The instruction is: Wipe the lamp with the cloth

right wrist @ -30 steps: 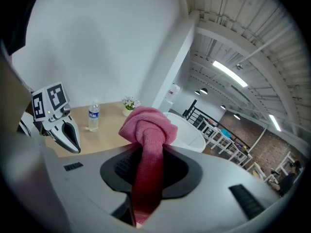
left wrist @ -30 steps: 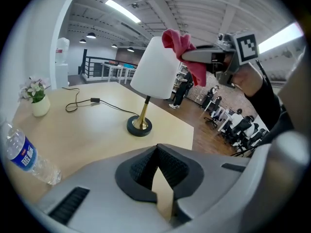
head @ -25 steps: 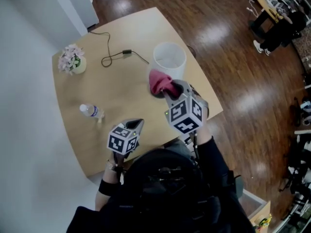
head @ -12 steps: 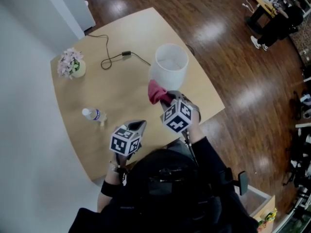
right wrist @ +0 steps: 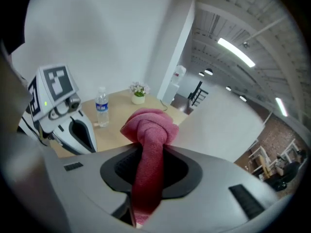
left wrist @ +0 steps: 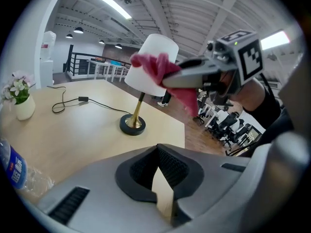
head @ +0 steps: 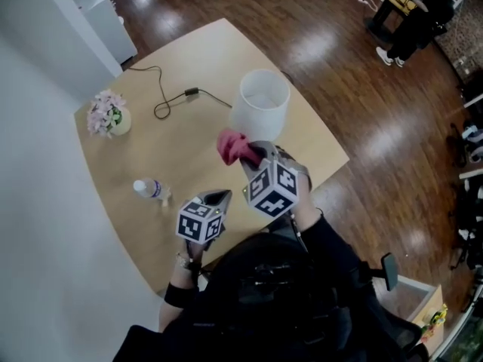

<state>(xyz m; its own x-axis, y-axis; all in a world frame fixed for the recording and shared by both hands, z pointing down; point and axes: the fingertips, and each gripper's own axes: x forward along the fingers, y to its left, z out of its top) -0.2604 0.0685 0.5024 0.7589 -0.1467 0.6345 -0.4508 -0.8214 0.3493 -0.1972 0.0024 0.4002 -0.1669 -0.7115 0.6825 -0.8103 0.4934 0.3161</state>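
The right claw (head: pixel 253 155), clamped on a bunched pink cloth (head: pixel 232 146), points toward a white-shaded table lamp (head: pixel 260 104) on a pale wooden desk (head: pixel 151 157). From the head view the shade lies just beyond the cloth, up and to the right of it. Whether cloth and shade touch cannot be told (the left gripper view shows the cloth in front of the shade's lower half, which settles nothing). The lamp stands upright on a brass stem and a dark round base (left wrist: pixel 132 125), so its long axis runs straight up from the desk, and a wipe would likely have to follow the shade's curved wall.

The right claw is plainly the nearer of the two. The left claw (head: pixel 215 198), jaws together and with nothing between them, hangs back over the desk's near edge, well apart from the lamp.

Elsewhere on the desk are a water bottle (head: pixel 151 190) lying on its side, a small pot of pale flowers (head: pixel 106 114) by the wall, and the lamp's black cord (head: pixel 162 100) looping across the top. Around it spreads a glossy dark wood floor (head: pixel 362 111), with a person (head: pixel 411 29) at the room's far side.
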